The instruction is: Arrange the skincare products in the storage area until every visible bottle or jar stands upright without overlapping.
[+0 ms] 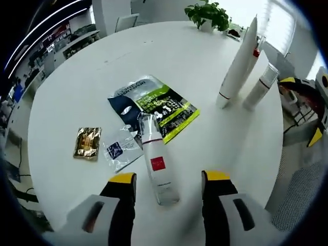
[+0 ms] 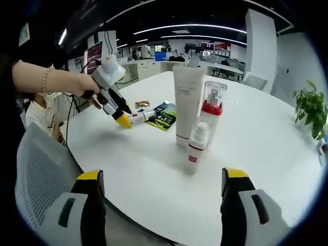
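A clear bottle with a red label (image 1: 157,160) lies on its side on the white round table (image 1: 77,87). Its near end rests between the jaws of my left gripper (image 1: 169,179), which is open and does not touch it. At the far right stand a tall white tube (image 1: 238,64), a bottle with a red collar (image 1: 255,50) behind it and a small white bottle (image 1: 261,86), all upright. In the right gripper view, the tube (image 2: 186,100), red-collared bottle (image 2: 212,101) and small bottle (image 2: 197,141) stand ahead of my open right gripper (image 2: 164,177). The left gripper (image 2: 116,105) hovers over the lying bottle (image 2: 140,117).
A green-and-black sachet (image 1: 156,105), a clear sachet with a blue patch (image 1: 121,150) and a gold sachet (image 1: 88,142) lie flat around the lying bottle. A potted plant (image 1: 207,14) stands at the far edge. A grey mesh chair (image 2: 38,174) sits by the table's near edge.
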A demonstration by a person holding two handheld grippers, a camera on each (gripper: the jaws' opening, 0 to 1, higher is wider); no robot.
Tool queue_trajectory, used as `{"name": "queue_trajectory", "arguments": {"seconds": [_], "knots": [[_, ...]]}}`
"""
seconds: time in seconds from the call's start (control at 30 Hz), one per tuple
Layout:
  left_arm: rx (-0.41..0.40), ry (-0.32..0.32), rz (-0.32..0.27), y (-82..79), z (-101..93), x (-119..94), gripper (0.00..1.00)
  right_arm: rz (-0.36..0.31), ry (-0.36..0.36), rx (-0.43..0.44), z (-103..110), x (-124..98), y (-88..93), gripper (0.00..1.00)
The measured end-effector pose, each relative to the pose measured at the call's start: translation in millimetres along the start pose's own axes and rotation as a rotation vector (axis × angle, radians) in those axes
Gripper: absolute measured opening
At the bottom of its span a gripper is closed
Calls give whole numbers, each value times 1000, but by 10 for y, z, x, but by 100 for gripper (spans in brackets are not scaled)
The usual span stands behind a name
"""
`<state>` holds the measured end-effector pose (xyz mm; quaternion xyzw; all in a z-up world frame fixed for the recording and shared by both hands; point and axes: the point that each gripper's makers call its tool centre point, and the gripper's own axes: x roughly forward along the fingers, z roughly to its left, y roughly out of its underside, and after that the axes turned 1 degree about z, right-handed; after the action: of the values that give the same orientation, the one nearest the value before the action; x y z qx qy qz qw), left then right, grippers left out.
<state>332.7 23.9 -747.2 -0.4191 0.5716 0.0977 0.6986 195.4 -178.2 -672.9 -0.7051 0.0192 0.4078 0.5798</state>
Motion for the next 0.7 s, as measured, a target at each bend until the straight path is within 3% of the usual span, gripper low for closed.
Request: {"name": "queue_trajectory", "arguments": {"seconds": [0.17,0.37,0.7], "knots": [[12,-5,32,-13,5,95,38,-3,12,11,-34,0,1,94],[47,-33,88,84,63,179,29,-4,21,19,-53,0,-2,93],[-5,-33,70,95,72,132,21,-2,17,18,-44,5,-3,92]]}}
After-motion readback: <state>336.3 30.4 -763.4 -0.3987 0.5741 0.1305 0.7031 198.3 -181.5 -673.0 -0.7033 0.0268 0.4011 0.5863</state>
